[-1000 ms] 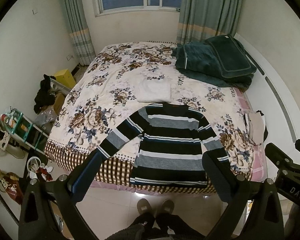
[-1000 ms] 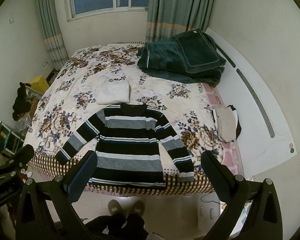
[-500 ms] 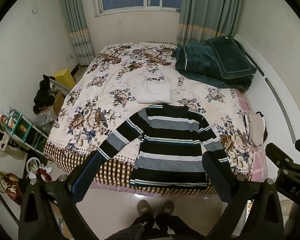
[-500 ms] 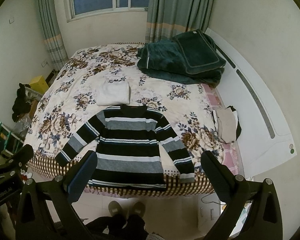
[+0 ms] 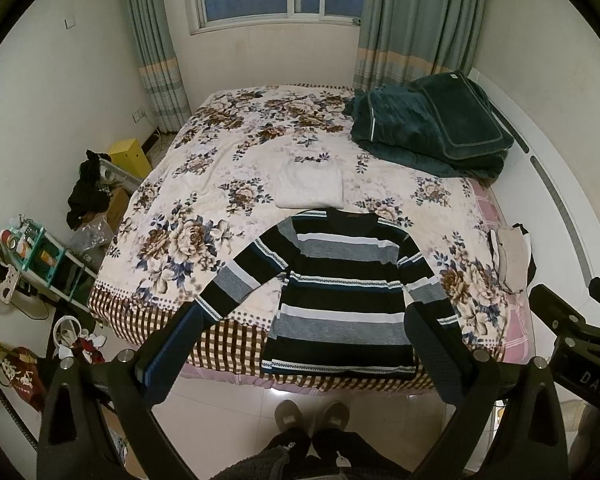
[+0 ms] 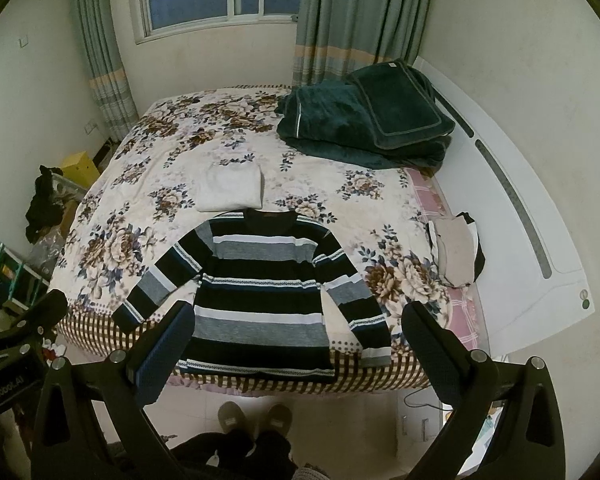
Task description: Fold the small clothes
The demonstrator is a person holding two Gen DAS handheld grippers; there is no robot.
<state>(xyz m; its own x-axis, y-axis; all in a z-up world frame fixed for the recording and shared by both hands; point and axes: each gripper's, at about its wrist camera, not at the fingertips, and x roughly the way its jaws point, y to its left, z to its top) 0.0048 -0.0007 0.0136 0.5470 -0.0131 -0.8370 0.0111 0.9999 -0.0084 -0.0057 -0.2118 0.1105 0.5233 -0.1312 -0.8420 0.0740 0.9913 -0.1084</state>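
Observation:
A black, grey and white striped sweater (image 5: 340,292) lies flat on the near edge of the floral bed (image 5: 204,208), sleeves spread, hem toward me; it also shows in the right wrist view (image 6: 260,288). A folded white garment (image 5: 310,184) lies just beyond its collar, and appears in the right wrist view (image 6: 232,188) too. My left gripper (image 5: 304,332) is open and empty, held above the floor in front of the hem. My right gripper (image 6: 298,328) is open and empty, likewise short of the bed.
A folded dark green blanket (image 5: 432,124) sits at the bed's far right. A small pile of clothes (image 5: 512,256) lies at the right edge. Shelves and clutter (image 5: 32,248) stand left of the bed. My slippered feet (image 5: 312,416) are on the tile floor.
Both views have shifted slightly; the sweater sits a little higher in frame than before. Both grippers stay open and empty. Nothing on the bed has moved.

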